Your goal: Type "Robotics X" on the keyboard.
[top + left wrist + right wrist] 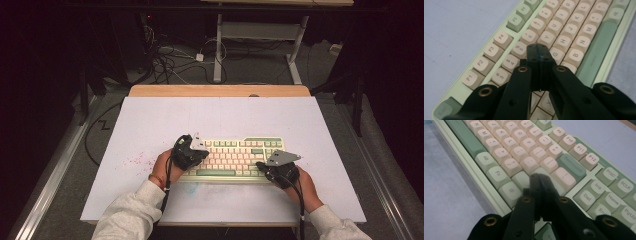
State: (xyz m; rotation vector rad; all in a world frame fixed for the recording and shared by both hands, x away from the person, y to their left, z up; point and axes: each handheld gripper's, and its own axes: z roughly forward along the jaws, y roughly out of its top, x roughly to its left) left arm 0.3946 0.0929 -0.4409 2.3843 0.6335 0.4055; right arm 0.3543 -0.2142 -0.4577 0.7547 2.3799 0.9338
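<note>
Left gripper (196,154), jaws pressed together and holding nothing, hangs over the keyboard's (235,158) left keys, its tip above the keys between 5 and G (557,54). The keyboard lies mid-table (150,120), lengthwise. Right gripper (269,169), likewise closed and empty, sits over the right end near Backspace (572,166). Risk: the blunt closed tip may straddle two caps and press both, or slide off a cap's edge. Pink specks (134,161) mark the table at left; nothing blocks the keys.
</note>
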